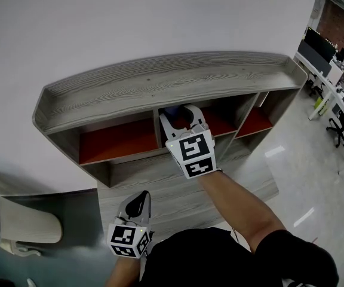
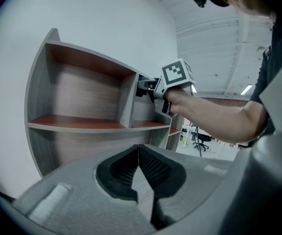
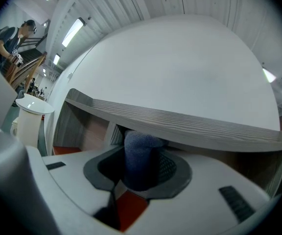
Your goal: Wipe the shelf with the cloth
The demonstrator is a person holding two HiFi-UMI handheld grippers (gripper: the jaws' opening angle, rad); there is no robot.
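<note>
Your right gripper [image 1: 183, 117] is up in the middle compartment of the grey wood shelf [image 1: 160, 84], just under the top board. Its jaws are pinching the dark blue cloth [image 3: 141, 155], which sticks up in a bunched roll between them, over the red board [image 3: 129, 209] of that compartment. Your left gripper [image 1: 138, 202] hangs low near your body, in front of the shelf's bottom part, jaws pressed together with nothing in them. There's a plain white wall [image 1: 130, 23] behind the shelf, and office desks [image 1: 339, 70] off to the right.
</note>
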